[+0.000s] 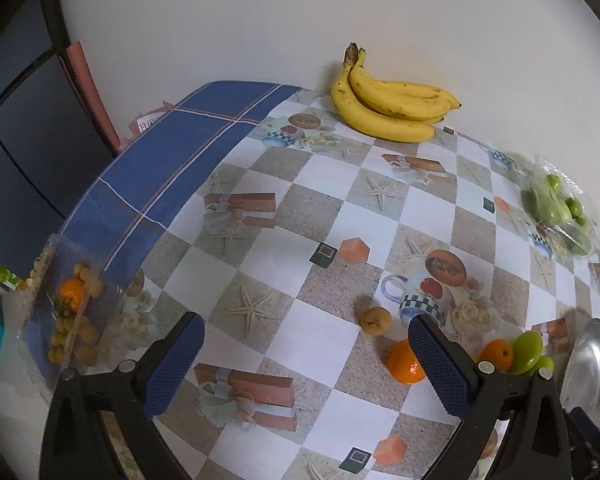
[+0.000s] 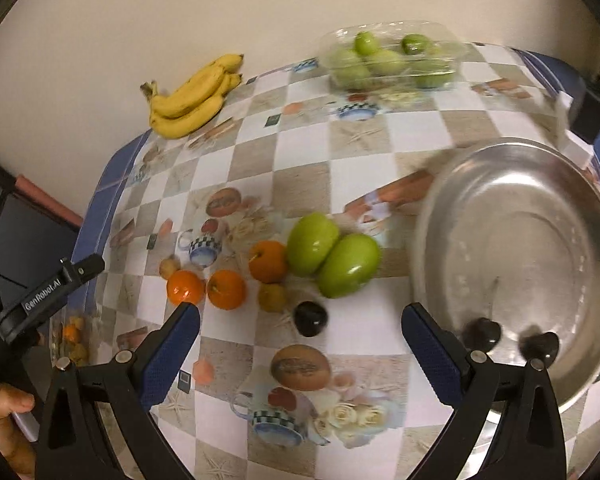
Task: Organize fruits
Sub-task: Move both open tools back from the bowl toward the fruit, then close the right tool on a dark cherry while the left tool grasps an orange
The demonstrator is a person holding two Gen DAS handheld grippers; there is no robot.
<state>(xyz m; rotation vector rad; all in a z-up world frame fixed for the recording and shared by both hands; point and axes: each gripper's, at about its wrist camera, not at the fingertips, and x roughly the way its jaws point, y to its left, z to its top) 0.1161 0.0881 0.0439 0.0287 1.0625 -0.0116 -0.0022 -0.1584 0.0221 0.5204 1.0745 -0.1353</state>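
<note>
In the right wrist view, three oranges, two large green fruits, two small brown fruits and a dark plum lie loose on the checked tablecloth. My right gripper hovers open above the plum, holding nothing. Two more dark plums sit in the steel bowl at the right. My left gripper is open and empty over the cloth, with a small brown fruit and an orange just inside its right finger.
A bunch of bananas lies against the wall. A clear tub of green fruits stands at the far right. A clear box holding an orange and small yellow fruits sits at the table's left edge. A hand shows bottom left.
</note>
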